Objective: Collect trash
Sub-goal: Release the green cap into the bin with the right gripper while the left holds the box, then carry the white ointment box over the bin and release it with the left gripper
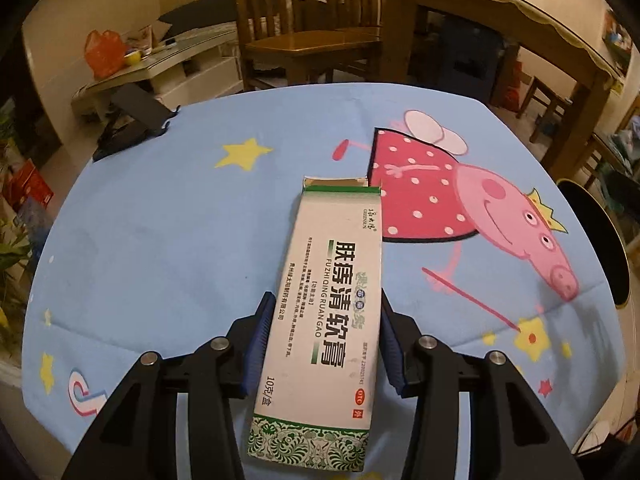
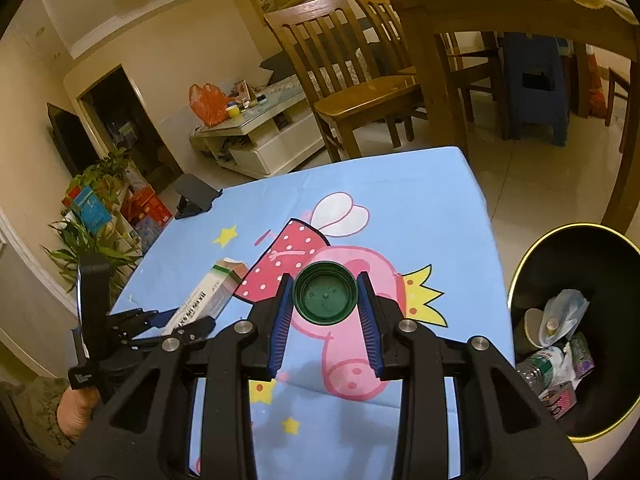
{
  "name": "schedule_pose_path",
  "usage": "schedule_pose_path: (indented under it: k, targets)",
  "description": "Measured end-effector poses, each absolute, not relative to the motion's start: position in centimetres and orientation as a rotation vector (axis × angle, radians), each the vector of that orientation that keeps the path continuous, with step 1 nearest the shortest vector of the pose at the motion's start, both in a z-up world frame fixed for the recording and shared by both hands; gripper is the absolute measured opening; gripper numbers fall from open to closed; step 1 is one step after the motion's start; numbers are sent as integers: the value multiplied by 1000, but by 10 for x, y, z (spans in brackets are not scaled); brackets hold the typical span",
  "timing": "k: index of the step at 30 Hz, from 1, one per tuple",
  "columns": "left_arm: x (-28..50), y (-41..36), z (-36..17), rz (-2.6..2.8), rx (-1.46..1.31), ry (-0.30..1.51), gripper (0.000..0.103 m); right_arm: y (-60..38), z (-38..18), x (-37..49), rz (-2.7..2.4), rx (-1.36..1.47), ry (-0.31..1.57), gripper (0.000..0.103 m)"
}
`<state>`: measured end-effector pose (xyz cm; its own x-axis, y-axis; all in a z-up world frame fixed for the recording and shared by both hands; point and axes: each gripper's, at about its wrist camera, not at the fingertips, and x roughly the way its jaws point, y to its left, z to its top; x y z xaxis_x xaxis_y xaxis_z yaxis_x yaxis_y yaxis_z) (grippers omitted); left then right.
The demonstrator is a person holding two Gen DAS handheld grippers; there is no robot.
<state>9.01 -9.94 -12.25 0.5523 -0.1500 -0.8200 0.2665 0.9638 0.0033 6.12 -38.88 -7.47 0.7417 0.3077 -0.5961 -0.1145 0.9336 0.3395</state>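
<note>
A white and green ointment box (image 1: 324, 312) lies between the blue pads of my left gripper (image 1: 326, 308), which is shut on its long sides just above the blue cartoon tablecloth (image 1: 160, 240). The box (image 2: 208, 296) and the left gripper (image 2: 176, 322) also show in the right wrist view. My right gripper (image 2: 325, 292) is shut on a round green cap (image 2: 325, 293) and holds it above the table, open side toward the camera. A black trash bin (image 2: 624, 408) with a gold rim stands on the floor to the right, holding several pieces of trash.
A black phone stand (image 2: 196, 196) sits at the table's far left corner. Wooden chairs (image 2: 344, 80) and a wooden dining table (image 2: 516, 4) stand beyond. A white coffee table (image 2: 260, 132) with an orange bag is at the back left. Plants and boxes (image 2: 100, 216) are to the left.
</note>
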Motion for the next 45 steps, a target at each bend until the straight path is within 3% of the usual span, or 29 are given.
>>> schedule_pose_path:
  k: [11, 25, 26, 28, 36, 45]
  targets:
    - [97, -114, -104, -199, 179, 854, 46, -449, -64, 45, 33, 266, 659, 32]
    - [84, -195, -66, -304, 256, 720, 46, -545, -86, 36, -287, 324, 704, 33]
    - [84, -199, -66, -312, 262, 717, 46, -551, -92, 39, -313, 320, 733, 36]
    - [82, -215, -63, -335, 278, 712, 46, -559, -99, 38, -358, 330, 752, 69]
    - [69, -276, -62, -425, 334, 683, 46, -597, -67, -13, -401, 479, 528, 69]
    - [56, -368, -59, -564, 384, 653, 46, -627, -40, -83, -520, 605, 287, 85]
